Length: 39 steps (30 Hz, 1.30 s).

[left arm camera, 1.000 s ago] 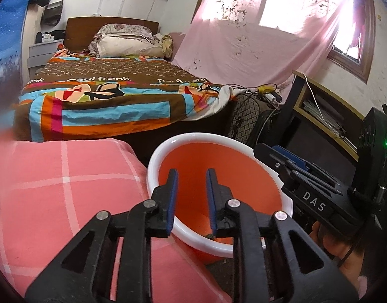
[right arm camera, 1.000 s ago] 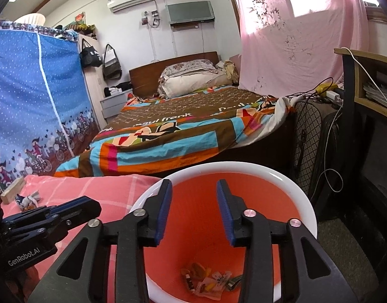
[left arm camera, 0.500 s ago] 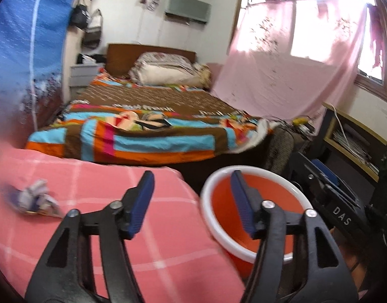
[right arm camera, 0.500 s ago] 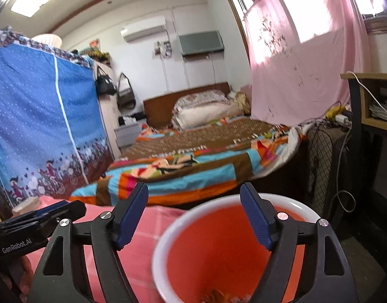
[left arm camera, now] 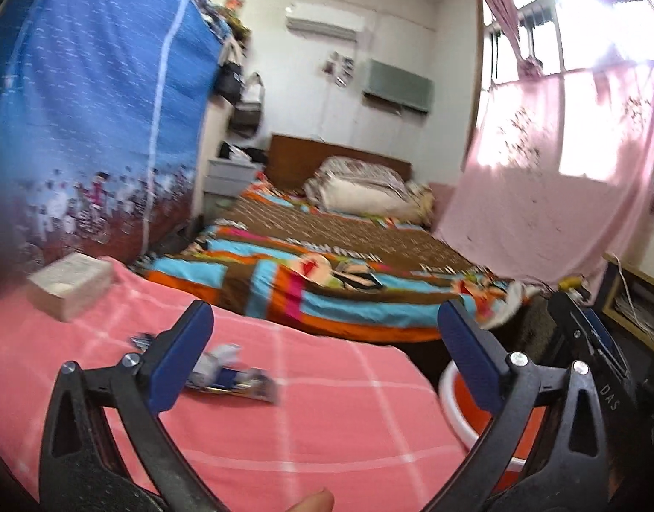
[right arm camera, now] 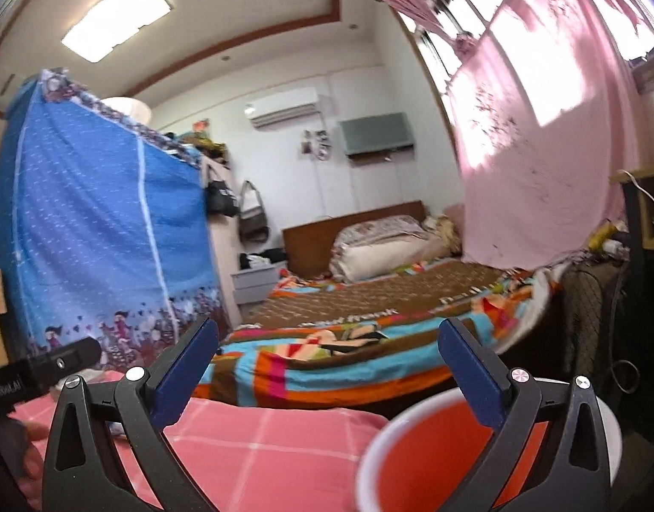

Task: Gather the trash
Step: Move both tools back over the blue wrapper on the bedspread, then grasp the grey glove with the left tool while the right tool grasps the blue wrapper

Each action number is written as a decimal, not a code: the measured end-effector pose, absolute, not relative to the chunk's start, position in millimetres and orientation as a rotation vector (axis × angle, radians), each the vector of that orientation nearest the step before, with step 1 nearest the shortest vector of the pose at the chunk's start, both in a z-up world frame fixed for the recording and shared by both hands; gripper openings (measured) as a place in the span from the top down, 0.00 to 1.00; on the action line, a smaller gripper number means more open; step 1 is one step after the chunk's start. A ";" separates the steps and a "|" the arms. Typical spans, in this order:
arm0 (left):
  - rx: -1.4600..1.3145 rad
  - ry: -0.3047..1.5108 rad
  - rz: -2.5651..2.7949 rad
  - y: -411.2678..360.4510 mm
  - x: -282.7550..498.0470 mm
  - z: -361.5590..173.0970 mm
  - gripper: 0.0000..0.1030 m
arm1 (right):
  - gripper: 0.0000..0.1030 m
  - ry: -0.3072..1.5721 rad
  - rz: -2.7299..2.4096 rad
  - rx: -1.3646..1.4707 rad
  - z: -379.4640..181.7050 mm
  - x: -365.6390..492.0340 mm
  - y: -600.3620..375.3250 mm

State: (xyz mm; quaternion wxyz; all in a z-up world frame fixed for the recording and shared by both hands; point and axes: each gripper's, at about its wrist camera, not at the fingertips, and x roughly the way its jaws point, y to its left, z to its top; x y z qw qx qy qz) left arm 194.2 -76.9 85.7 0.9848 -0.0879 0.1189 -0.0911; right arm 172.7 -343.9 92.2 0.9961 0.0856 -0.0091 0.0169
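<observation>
Both hand-held grippers, left [left arm camera: 325, 343] and right [right arm camera: 327, 360], have spread wide apart; "DAS" [left arm camera: 608, 397] is legible.

Glossy plastic bin [right arm camera: 416, 461]; matt checked cloth [left arm camera: 327, 418].

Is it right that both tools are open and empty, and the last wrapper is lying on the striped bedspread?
Not quite. The left tool and right tool are open and empty, but the wrapper lies on the pink checked cloth, not the striped bedspread. The left wrist view shows it.
</observation>
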 end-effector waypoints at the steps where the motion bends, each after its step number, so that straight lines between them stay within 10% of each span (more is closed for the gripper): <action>1: -0.177 0.226 -0.166 -70.7 192.0 85.7 0.00 | 0.00 -0.033 0.055 0.159 92.8 172.1 -335.6; 26: -0.090 0.307 -0.012 44.8 222.8 52.2 0.00 | 0.00 0.172 0.274 -0.077 64.3 240.6 -218.0; 32: -0.102 0.459 -0.077 36.8 256.7 39.5 0.23 | 0.00 0.347 0.332 -0.064 52.5 271.2 -213.1; 39: -0.096 0.645 -0.242 11.7 289.6 23.7 0.57 | 0.29 0.493 0.374 -0.046 40.2 293.3 -210.7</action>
